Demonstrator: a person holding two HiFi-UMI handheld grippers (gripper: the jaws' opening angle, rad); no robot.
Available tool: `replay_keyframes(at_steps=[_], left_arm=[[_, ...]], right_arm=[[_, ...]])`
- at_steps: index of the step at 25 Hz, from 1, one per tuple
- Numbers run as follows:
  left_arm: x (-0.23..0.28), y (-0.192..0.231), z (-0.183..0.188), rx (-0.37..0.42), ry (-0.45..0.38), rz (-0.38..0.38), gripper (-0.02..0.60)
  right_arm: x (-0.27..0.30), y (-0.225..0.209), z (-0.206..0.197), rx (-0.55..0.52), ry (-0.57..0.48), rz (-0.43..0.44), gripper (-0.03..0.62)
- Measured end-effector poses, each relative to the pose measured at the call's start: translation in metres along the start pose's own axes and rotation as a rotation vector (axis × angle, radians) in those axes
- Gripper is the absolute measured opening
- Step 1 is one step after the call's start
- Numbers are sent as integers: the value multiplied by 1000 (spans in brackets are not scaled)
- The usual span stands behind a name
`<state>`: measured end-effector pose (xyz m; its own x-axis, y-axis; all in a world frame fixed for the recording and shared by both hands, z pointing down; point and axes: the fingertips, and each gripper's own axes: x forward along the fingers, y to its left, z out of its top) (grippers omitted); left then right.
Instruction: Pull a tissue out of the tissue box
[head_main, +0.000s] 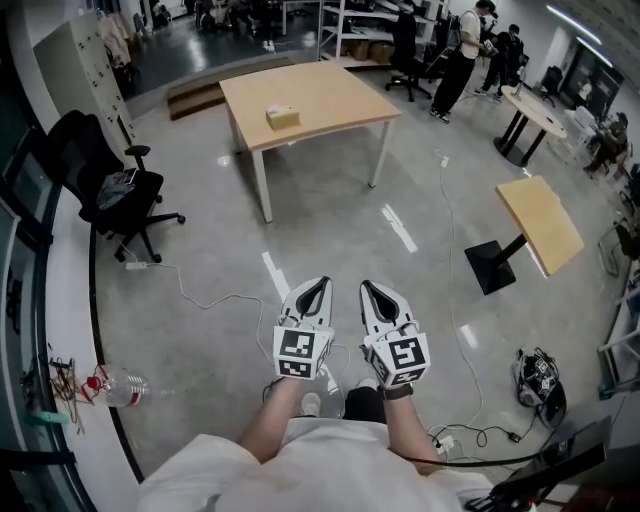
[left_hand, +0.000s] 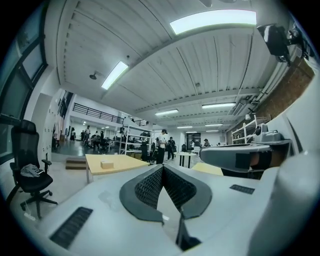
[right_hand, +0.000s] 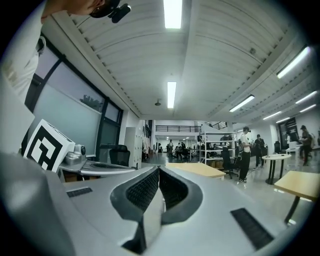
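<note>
The tissue box (head_main: 283, 117) is a small tan carton on a wooden table (head_main: 330, 95) far ahead across the floor; it also shows small in the left gripper view as the box (left_hand: 107, 164) on that table (left_hand: 120, 163). Both grippers are held side by side, level, well short of the table. My left gripper (head_main: 318, 283) has its jaw tips touching, nothing between them (left_hand: 162, 167). My right gripper (head_main: 367, 287) is likewise shut and empty (right_hand: 158, 169). The right gripper view shows the table (right_hand: 197, 170) but not the box.
A black office chair (head_main: 110, 190) stands at the left, with cables (head_main: 200, 295) trailing over the grey floor. A smaller wooden table (head_main: 540, 225) is at the right. A plastic bottle (head_main: 120, 387) lies near the left wall. People stand by shelves at the back (head_main: 460, 60).
</note>
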<state>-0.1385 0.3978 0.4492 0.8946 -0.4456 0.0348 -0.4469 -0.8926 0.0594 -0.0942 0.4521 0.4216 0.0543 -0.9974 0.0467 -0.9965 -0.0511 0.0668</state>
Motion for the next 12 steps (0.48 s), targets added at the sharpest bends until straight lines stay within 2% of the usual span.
replay_keyframes(at_steps=[7,12], left_arm=[[81,-10,2,26,6,-29,0],[147,-10,25,74,-51,13,0]], right_arm=[[45,-82,-4,34,-30,-4,5],[79,-148,15,2,-89,40,3]])
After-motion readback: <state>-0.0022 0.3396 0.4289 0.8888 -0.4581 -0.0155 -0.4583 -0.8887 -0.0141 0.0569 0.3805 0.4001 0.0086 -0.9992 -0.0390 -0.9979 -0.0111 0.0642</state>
